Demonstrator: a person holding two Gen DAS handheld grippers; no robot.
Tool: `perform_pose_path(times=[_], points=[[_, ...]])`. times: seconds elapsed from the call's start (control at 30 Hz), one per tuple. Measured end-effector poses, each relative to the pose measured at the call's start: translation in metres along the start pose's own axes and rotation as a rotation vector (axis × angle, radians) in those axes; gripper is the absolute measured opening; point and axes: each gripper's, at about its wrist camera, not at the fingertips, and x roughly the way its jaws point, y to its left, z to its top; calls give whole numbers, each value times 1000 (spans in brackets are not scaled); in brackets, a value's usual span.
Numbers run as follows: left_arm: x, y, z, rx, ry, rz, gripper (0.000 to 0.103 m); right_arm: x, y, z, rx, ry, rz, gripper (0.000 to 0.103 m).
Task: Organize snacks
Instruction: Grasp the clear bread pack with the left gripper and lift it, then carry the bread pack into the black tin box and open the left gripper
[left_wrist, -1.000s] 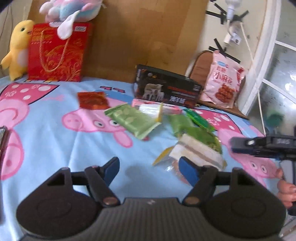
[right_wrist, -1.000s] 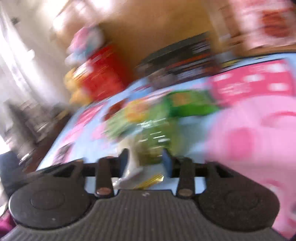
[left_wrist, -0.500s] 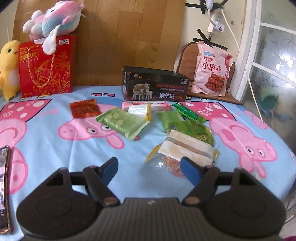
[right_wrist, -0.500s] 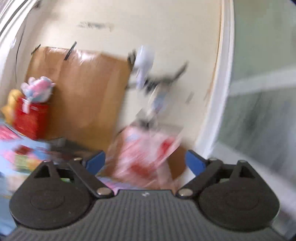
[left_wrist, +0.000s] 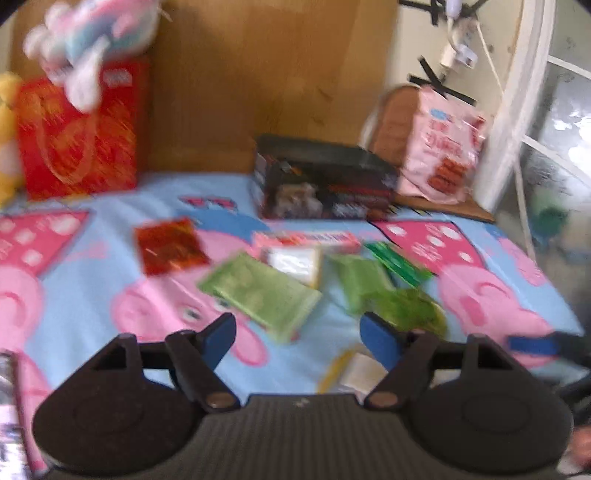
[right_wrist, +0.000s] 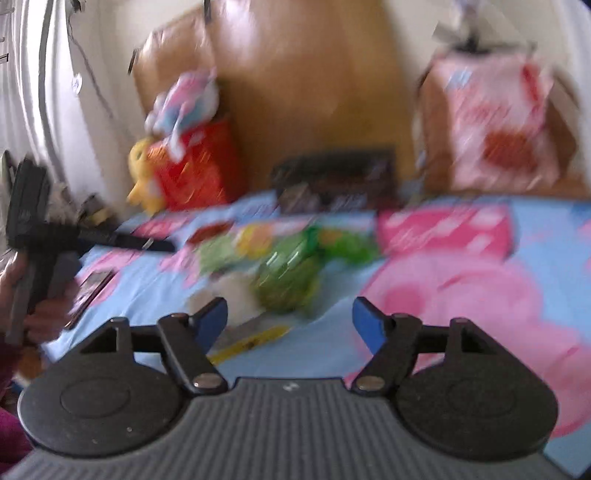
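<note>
Several snack packets lie in a loose heap on the pig-print blue cloth (left_wrist: 92, 295). Among them are a light green packet (left_wrist: 262, 291), a red packet (left_wrist: 168, 251), a pink box (left_wrist: 306, 240) and a dark green bag (left_wrist: 410, 310). My left gripper (left_wrist: 297, 332) hovers open just short of the heap, holding nothing. My right gripper (right_wrist: 290, 314) is over the cloth at the heap's right side. Its jaws are closing with nothing between them, and the green bag (right_wrist: 284, 277) lies just beyond. Both views are blurred.
A black box (left_wrist: 325, 181), a pink snack bag (left_wrist: 443, 155) and a red gift bag (left_wrist: 77, 140) with plush toys stand along the wooden back board. A phone (right_wrist: 88, 291) lies near the cloth's left edge. A hand (right_wrist: 44, 314) holds the left gripper's handle.
The left view has pushed forward, closer over the heap. The right view swung up to the wall and pink bag, then back down to the table. Its jaws widened, then narrowed.
</note>
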Motion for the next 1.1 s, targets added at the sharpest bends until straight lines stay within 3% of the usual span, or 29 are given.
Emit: perform_pose_path(times=[0.07,0.17,0.27,0.33,0.37,0.43,0.47,0.53,0.6,0.83,1.1], points=[[11,-7,-6,21,31,-52,75,14,9,-7,-28,61,37,75],[29,-20,-17,48,80,-69,75,17,28,-17,-105,122,68,75],[42,-24,-30,-8,110,-142,77,34,40,-28,-164,172,63,78],[38,-30,-36,-16,87,-134,74,41,49,-31,-189,144,70,77],[35,-31,-38,-28,77,-127,72,42,53,-31,-197,137,75,72],[29,-26,-39,-76,79,-147,63,50,56,-27,-178,134,107,49],[25,-23,-39,-85,76,-146,63,54,60,-26,-181,129,68,41],[19,-19,-38,-94,68,-137,61,55,64,-26,-212,109,41,40],[16,-13,-37,-125,65,-144,61,58,60,-20,-168,106,77,34],[-1,-16,-13,-108,-31,-152,59,54,67,-1,-197,33,68,34],[13,-24,52,-57,-110,-149,59,61,57,37,-235,-76,22,34]])
